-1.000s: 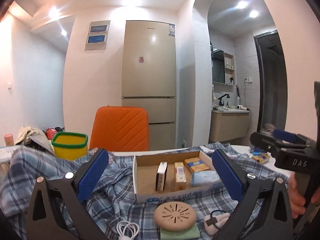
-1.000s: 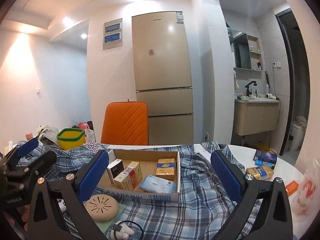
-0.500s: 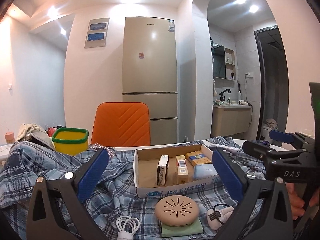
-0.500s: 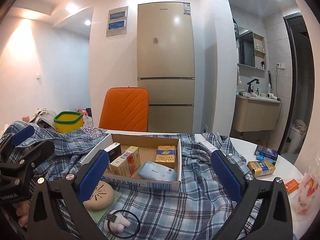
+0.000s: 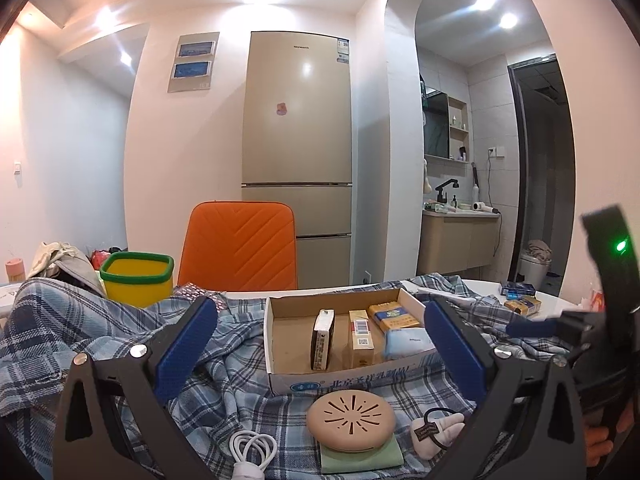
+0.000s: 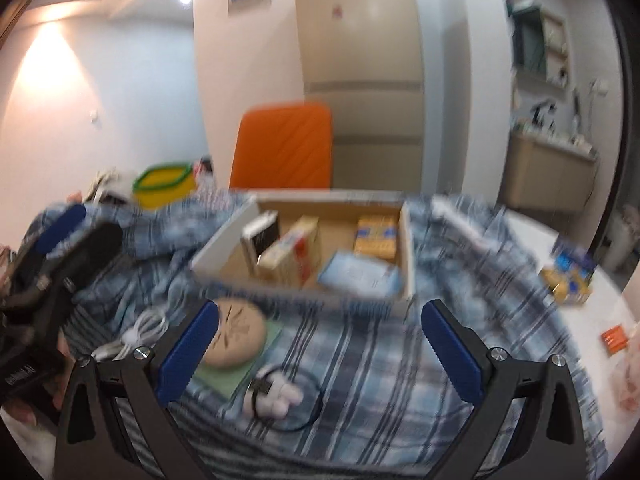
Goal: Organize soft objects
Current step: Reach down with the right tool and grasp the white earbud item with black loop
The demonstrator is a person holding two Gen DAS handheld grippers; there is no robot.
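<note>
Here, rumpled blue plaid cloth (image 5: pixel 100 332) under cardboard box (image 5: pixel 280 364), both grippers' jaws wide apart.

The left gripper (image 5: pixel 320 344) is held level with its jaws spread wide and nothing between them. The right gripper (image 6: pixel 318 340) tilts downward, jaws likewise wide apart and bare; its view is blurred. Each gripper shows at the edge of the other's view.

A tall beige fridge (image 5: pixel 297 136) stands behind an orange chair (image 5: pixel 239 246), under ceiling spotlights.
</note>
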